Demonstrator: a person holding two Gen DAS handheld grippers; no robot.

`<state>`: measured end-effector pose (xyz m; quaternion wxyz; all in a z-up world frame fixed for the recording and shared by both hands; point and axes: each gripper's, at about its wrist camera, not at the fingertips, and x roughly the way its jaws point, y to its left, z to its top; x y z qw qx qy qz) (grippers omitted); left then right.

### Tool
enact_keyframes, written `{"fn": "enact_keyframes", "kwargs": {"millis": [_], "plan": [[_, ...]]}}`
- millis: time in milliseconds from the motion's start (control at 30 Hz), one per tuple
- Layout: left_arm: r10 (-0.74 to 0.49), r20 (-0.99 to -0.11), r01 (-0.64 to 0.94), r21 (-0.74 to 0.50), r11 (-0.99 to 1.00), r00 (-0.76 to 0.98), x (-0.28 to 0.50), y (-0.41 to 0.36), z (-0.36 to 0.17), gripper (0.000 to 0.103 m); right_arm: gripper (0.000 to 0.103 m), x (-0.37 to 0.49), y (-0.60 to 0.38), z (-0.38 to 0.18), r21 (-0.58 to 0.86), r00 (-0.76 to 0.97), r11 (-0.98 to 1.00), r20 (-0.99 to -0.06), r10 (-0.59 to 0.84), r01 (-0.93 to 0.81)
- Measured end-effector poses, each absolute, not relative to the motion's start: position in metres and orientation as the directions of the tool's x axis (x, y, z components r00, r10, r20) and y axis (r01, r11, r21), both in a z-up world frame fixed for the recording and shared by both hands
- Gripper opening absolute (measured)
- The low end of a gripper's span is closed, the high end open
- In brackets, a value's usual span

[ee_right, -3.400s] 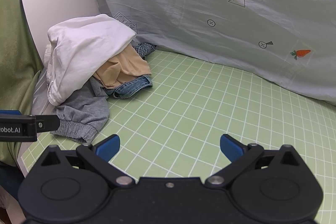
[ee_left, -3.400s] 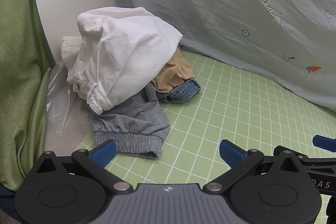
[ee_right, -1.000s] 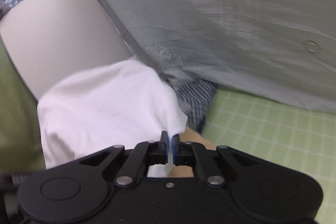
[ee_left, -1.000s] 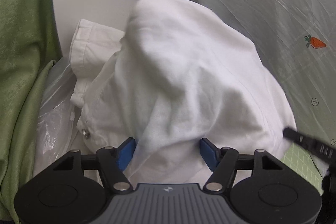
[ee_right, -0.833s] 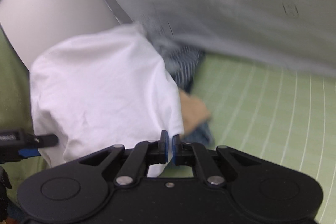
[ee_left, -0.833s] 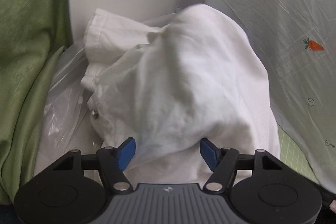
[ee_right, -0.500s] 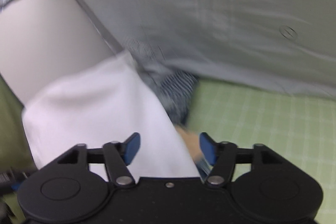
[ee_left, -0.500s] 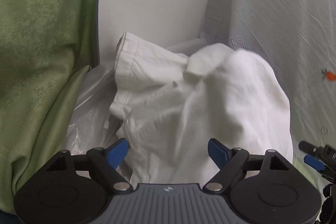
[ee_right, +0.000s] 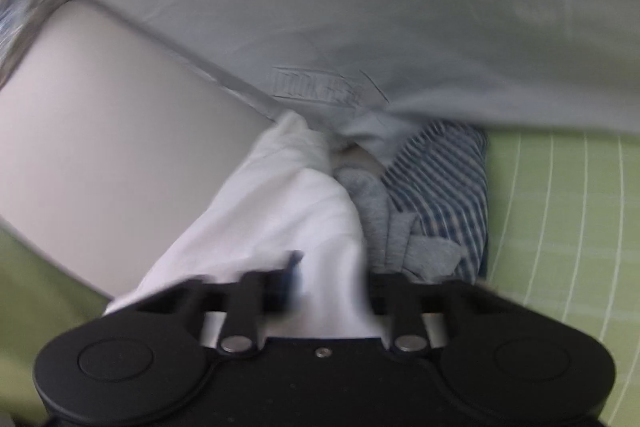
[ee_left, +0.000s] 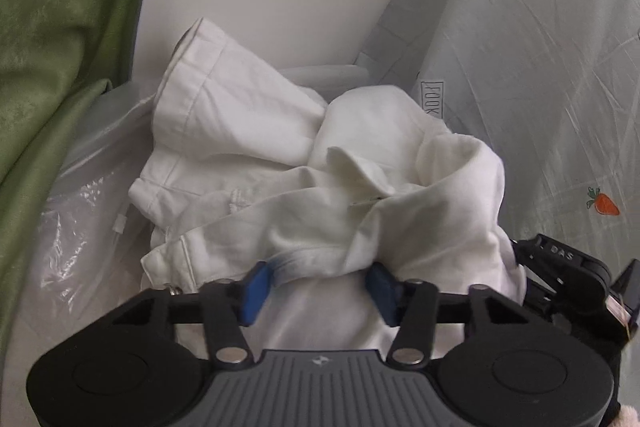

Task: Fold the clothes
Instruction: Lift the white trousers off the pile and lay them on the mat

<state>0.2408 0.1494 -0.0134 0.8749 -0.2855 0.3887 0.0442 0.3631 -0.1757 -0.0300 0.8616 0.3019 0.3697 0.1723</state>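
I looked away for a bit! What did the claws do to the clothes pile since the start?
Both claws came in from the green mat to the pile. The left claw and right claw are closing, white garment between their fingers. The right one pinched it, let go, and is closing again. Striped cloth and gray sheet stayed put.

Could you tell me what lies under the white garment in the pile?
Beside and partly under the white garment, a grey garment and a blue striped one show. Anything deeper is covered.
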Motion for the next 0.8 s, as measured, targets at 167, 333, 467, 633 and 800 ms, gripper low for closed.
{"fn": "enact_keyframes", "kwargs": {"millis": [167,333,467,633,800], "plan": [[-0.025,-0.670,-0.240,-0.300,0.923,0.742,0.221,0.118,0.016,0.016,0.010,0.315,-0.186,0.010,0.568,0.777,0.797,-0.402,0.485,-0.204],[-0.036,-0.582,-0.150,-0.268,0.952,0.813,0.177,0.095,0.054,0.011,0.010,0.244,-0.219,0.059,0.547,0.861,0.797,-0.247,0.445,-0.255],[-0.146,-0.516,-0.020,-0.301,0.953,0.844,0.141,0.068,0.083,0.011,0.009,0.173,-0.255,0.093,0.484,0.919,0.839,-0.154,0.362,-0.249],[-0.348,-0.524,0.187,-0.335,0.923,0.777,0.106,0.000,0.090,0.011,0.009,0.089,-0.315,0.110,0.440,0.970,0.888,-0.122,0.209,-0.136],[-0.446,-0.645,0.280,-0.348,0.895,0.621,0.070,-0.075,0.057,0.021,0.010,-0.008,-0.396,0.093,0.430,0.976,0.893,-0.216,-0.038,0.130]]}}
